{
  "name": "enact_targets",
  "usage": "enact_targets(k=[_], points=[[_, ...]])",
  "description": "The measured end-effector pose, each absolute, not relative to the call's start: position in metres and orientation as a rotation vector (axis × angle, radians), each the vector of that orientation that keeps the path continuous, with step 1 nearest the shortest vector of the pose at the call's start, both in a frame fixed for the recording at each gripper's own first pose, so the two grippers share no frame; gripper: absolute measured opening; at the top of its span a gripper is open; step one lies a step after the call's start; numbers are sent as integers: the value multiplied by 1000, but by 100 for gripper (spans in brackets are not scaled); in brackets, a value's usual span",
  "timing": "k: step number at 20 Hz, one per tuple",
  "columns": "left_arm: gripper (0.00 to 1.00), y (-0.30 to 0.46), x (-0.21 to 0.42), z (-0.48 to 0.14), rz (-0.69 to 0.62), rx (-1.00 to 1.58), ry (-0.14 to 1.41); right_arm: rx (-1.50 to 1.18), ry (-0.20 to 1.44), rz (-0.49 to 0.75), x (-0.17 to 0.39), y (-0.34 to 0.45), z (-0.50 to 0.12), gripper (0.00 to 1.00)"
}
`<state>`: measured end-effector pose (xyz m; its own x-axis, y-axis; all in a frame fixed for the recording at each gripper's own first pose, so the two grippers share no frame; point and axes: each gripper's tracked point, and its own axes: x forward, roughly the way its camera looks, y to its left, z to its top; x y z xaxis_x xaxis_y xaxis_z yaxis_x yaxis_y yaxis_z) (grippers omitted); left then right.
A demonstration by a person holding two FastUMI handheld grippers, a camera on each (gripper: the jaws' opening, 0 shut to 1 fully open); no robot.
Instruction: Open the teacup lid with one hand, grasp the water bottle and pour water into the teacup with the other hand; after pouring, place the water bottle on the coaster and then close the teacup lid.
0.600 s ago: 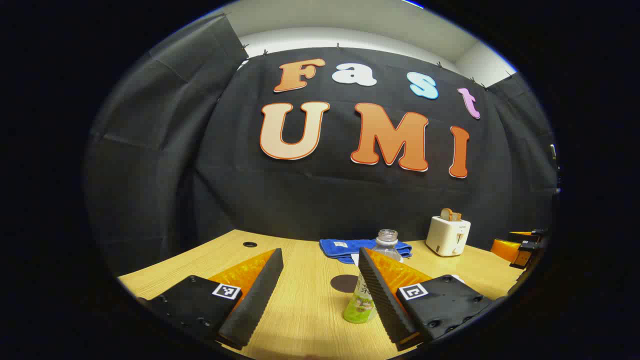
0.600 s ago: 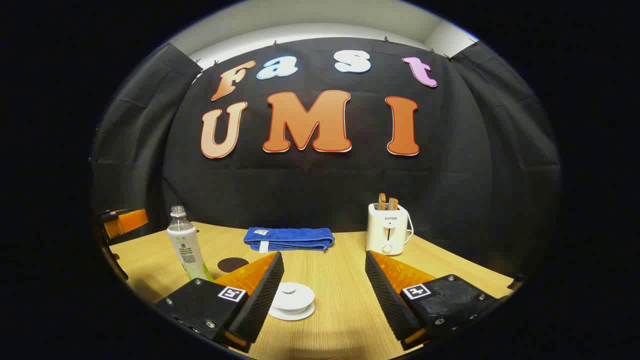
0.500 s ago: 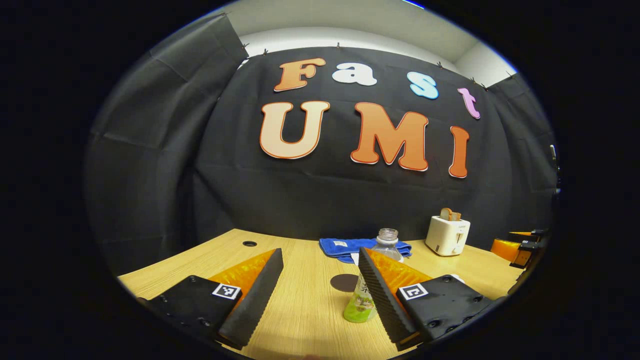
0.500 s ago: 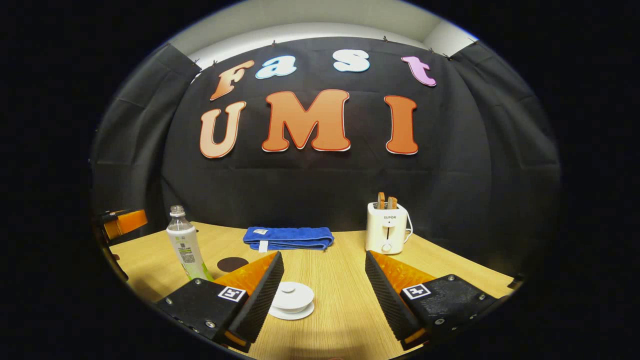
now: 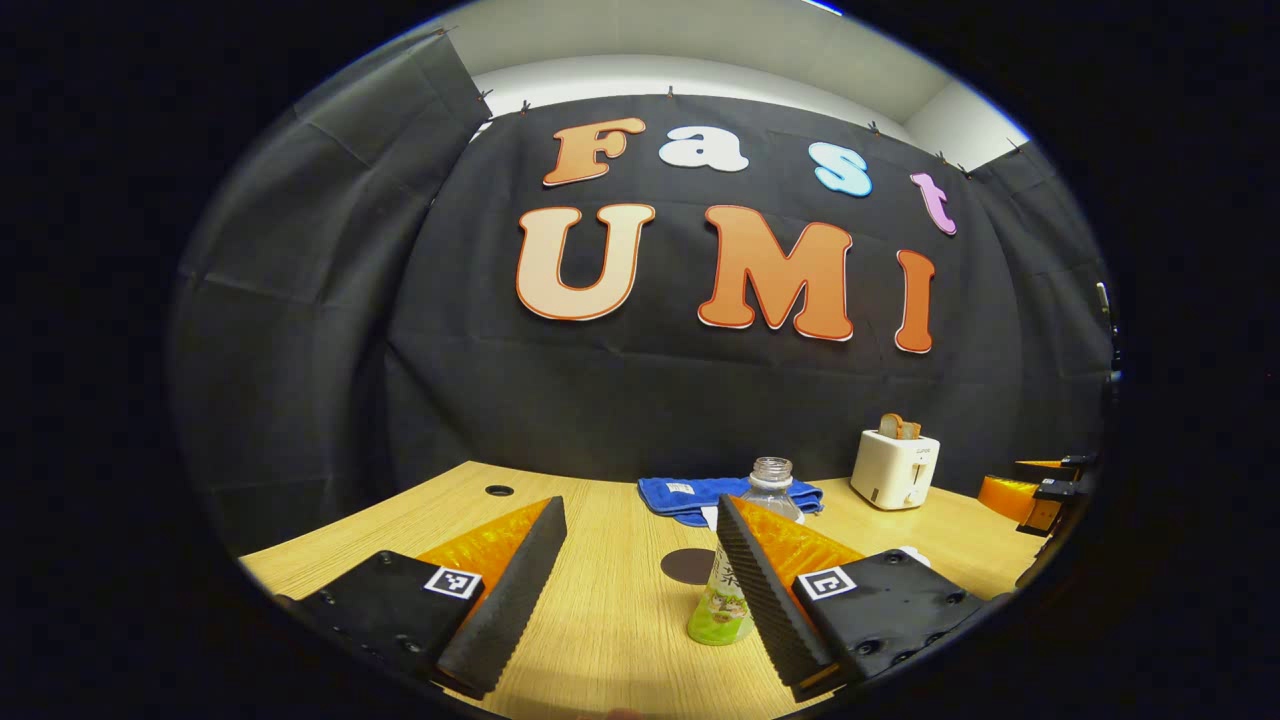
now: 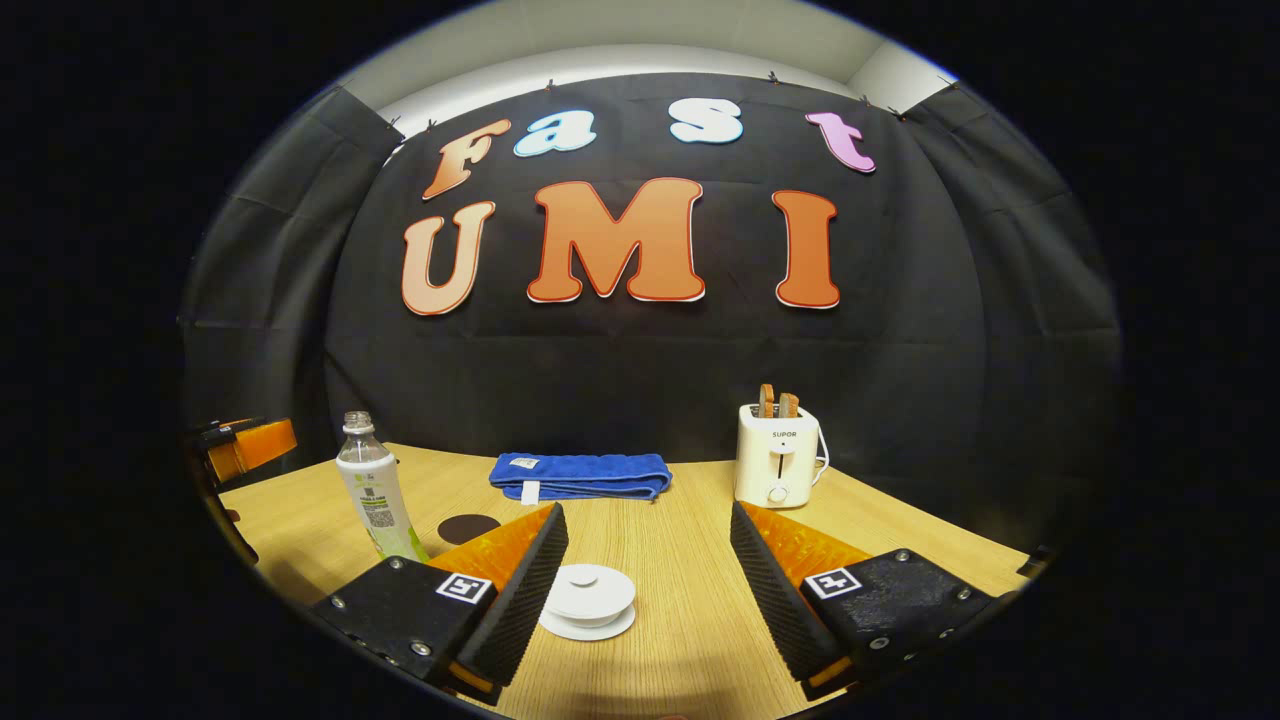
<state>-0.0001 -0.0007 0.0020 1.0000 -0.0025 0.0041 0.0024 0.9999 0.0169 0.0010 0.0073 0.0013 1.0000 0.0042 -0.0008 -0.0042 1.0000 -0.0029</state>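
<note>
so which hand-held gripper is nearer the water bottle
Left. The left hand-held gripper has the water bottle just ahead, beside its right-side finger. The right hand-held gripper faces the lidded teacup, with the bottle farther off to its left.

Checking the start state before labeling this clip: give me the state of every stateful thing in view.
Bottle: upright on the table, cap off, ungrasped.
Teacup: lid on.
Coaster: bare.
Towel: folded.
Toaster: toast sticking up from the slots.
Left gripper: open, empty.
Right gripper: open, empty.
</note>
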Motion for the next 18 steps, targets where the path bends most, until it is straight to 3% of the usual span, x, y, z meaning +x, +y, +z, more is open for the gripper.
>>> enact_targets(k=[18], points=[[99, 4, 1, 5, 11, 37, -10, -8, 30, 23, 13, 21, -9, 98]])
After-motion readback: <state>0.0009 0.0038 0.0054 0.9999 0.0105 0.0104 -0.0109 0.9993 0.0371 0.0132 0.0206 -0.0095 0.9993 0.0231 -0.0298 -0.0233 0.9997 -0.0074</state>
